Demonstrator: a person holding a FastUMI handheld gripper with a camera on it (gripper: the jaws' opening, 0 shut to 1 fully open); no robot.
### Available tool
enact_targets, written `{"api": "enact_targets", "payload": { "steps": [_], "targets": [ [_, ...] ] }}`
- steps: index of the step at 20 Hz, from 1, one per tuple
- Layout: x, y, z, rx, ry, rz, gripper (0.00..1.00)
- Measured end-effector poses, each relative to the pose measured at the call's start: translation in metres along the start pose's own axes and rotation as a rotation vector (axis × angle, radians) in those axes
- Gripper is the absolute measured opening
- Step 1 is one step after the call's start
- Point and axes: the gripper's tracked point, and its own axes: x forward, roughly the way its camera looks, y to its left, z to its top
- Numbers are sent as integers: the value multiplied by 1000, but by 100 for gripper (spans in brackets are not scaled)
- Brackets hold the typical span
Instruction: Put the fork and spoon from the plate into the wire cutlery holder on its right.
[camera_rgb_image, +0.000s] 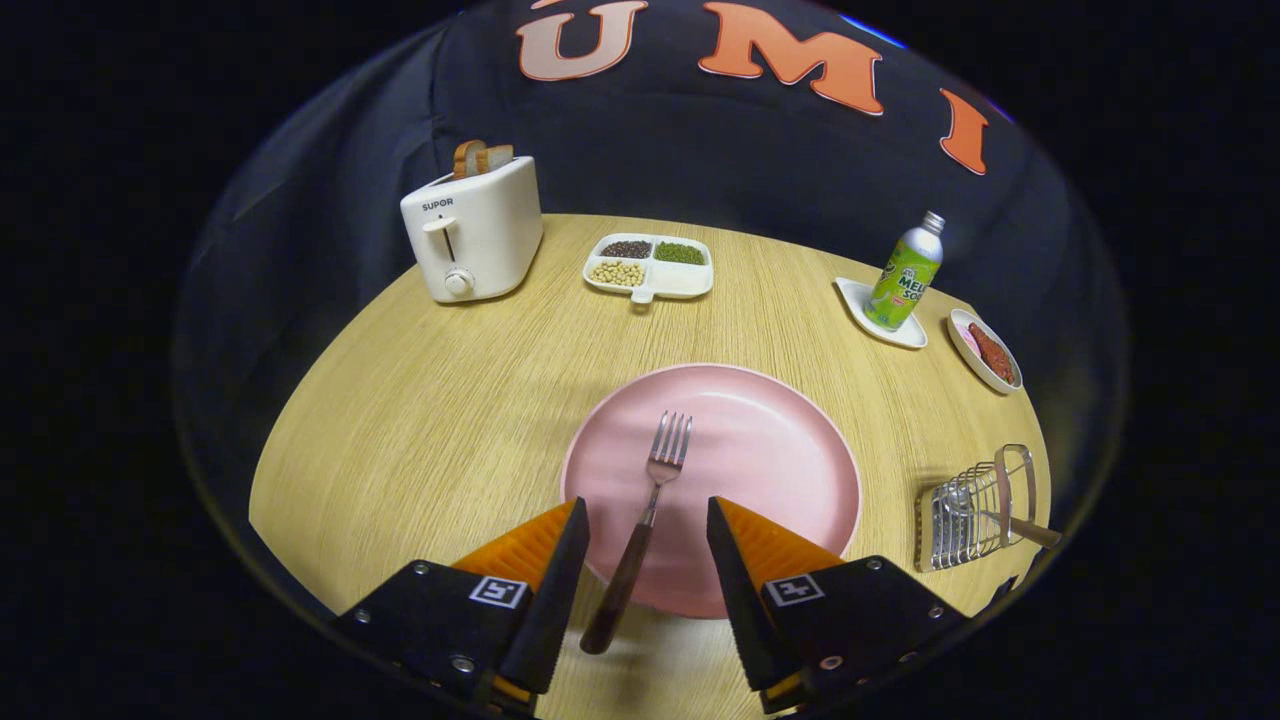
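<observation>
A pink plate (770, 450) lies on the round wooden table just ahead of my fingers. On it rests a fork (648, 510) with steel tines pointing away and a dark wooden handle that runs off the plate's near rim. My gripper (648, 545) is open, its two fingers standing either side of the fork's handle without touching it. To the right of the plate lies the wire cutlery holder (975, 510), with a wooden handle (1035, 532) sticking out of it, likely the spoon's.
A white toaster (475, 240) with bread slices stands at the far left. A divided white dish (650, 265) of beans sits at the back centre. A green bottle (905, 275) on a small white tray and a small dish (985, 350) of red food are at the far right.
</observation>
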Motion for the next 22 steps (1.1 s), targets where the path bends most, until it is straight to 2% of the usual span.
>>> {"api": "enact_targets", "payload": {
  "steps": [2,3,12,17,22],
  "targets": [
    [6,0,-2,-3,11,-11,61],
    [9,1,-5,-2,20,-13,53],
    [24,2,-18,17,77,-9,25],
    [26,-7,-20,59,99,-7,4],
    [4,-16,-8,121,73,46,4]
  ]
}}
